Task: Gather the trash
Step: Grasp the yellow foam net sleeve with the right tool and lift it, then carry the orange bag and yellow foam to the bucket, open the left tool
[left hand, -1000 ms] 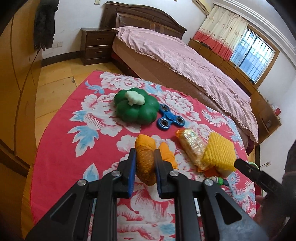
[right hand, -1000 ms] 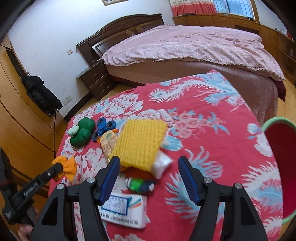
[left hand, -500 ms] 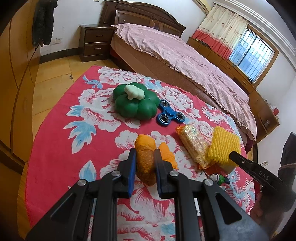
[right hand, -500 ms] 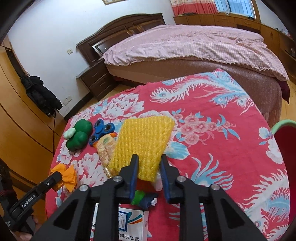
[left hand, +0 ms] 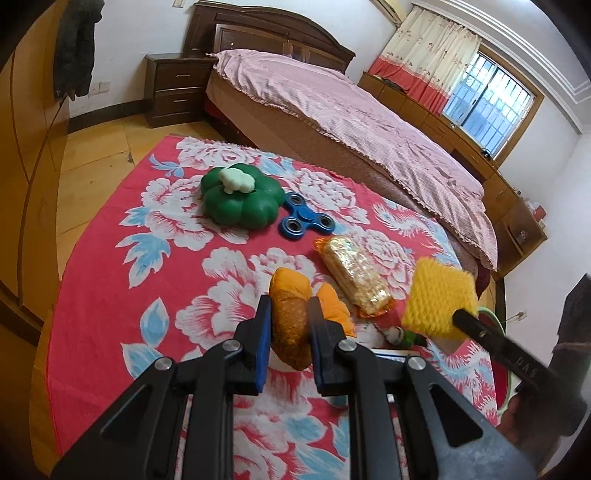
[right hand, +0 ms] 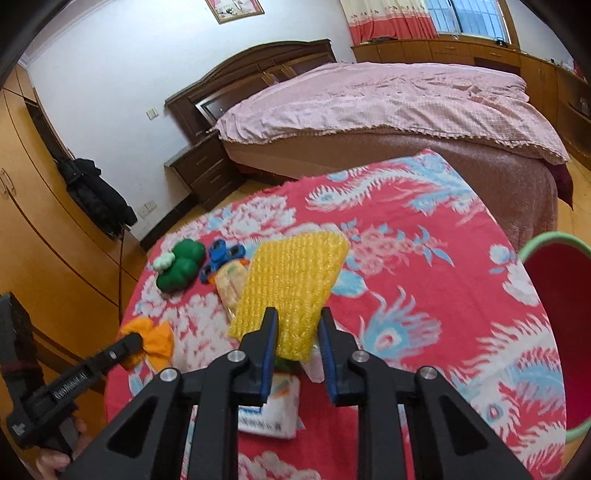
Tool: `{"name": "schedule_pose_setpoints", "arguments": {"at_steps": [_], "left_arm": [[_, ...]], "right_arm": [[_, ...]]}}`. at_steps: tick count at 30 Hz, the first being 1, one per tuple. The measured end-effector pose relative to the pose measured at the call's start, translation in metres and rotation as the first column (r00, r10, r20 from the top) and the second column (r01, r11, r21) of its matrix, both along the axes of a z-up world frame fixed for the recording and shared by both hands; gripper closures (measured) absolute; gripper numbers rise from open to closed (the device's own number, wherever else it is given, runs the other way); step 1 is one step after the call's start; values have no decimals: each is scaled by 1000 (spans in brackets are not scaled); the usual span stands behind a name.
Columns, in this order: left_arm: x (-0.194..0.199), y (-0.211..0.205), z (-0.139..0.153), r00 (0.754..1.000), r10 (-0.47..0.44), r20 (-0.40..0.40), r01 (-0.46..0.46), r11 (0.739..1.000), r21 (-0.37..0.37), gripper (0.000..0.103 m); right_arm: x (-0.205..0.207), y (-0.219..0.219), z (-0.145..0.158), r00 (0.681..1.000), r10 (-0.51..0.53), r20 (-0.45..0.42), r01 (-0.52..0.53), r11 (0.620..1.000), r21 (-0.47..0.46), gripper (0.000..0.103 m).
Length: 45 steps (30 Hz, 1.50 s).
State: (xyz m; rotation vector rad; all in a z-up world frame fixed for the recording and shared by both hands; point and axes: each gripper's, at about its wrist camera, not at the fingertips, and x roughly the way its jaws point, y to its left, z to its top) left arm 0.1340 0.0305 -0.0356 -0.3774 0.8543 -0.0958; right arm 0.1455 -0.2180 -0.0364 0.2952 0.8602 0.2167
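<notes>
While the wrapper (left hand: pixel 290 334) is clamped by the left gripper (left hand: pixel 287 325), the foam (right hand: pixel 291 291), pinched by the right gripper (right hand: pixel 295 334), is held left of the bin (right hand: pixel 561 325).

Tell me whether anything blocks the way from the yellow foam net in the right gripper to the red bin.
Nothing visible does. The right gripper holds the yellow foam net above the floral cloth; only bare cloth lies between it and the red bin at the table's right edge.

You are in a home bedroom: a bed (left hand: pixel 369 122) with pink cover and dark wooden headboard (left hand: pixel 273 35), a nightstand (left hand: pixel 173 88), a curtained window (left hand: pixel 484 103) and a floral-cloth tabletop (left hand: pixel 129 266)
</notes>
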Motion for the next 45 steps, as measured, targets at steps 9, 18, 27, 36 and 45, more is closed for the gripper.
{"name": "schedule_pose_setpoints", "arguments": {"at_steps": [9,18,27,36,45], "left_arm": [[-8,-7,3,1000,-13,4,13,1000,-8,85],[-9,-8,4,1000,-21,10,22,1000,-8,85],[-6,-10,-1,1000,-26,-6,26,1000,-15,85],[-10,-14,4,999,-36,5,36,999,-10,85],[-18,-34,18,996,-82,32,83,997,-8,85]], "right_arm": [[-11,-6,-9,1000,16,-15,-16,1000,-27,64],[7,4,-10,999,52,-15,-53,998,-45,46],[21,4,-16,998,43,-41,-46,997,-67,73],[9,0,1,999,33,26,-32,999,-33,89],[-23,-27,36,993,-18,119,16,1000,20,89]]}}
